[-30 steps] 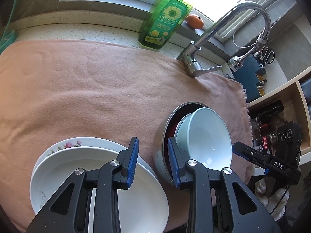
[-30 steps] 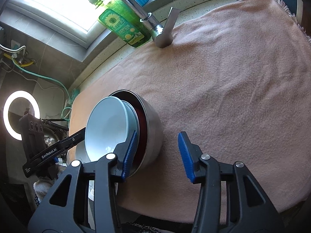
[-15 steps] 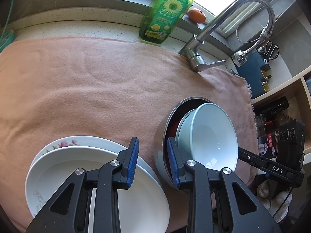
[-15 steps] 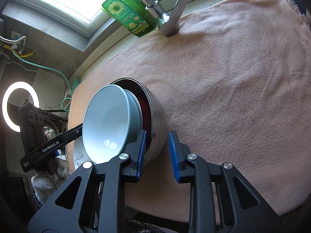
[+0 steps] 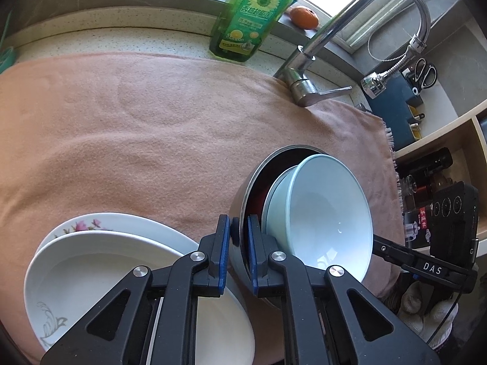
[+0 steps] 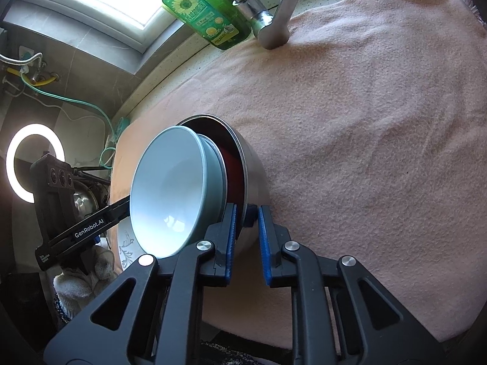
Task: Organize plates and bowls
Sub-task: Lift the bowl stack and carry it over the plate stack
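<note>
A steel bowl (image 5: 243, 206) stands on the pink cloth (image 5: 137, 127) with two pale blue bowls (image 5: 328, 210) nested in it, over a red one. My left gripper (image 5: 237, 243) is shut on the steel bowl's left rim. My right gripper (image 6: 246, 231) is shut on the same bowl's rim (image 6: 252, 179) on the opposite side; the pale blue bowls (image 6: 170, 191) show left of it. Two stacked white plates (image 5: 91, 261) lie to the left, the lower one with pink flowers.
A green dish soap bottle (image 5: 249, 18), an orange (image 5: 304, 16) and a steel faucet (image 5: 328, 45) stand along the back by the window. Shelves (image 5: 438, 158) with dark bottles are at the right. A ring light (image 6: 33, 161) glows at the left.
Both grippers went from open to shut on the steel bowl's rim: the right closed first, then the left. Both moved in closer to the bowl.
</note>
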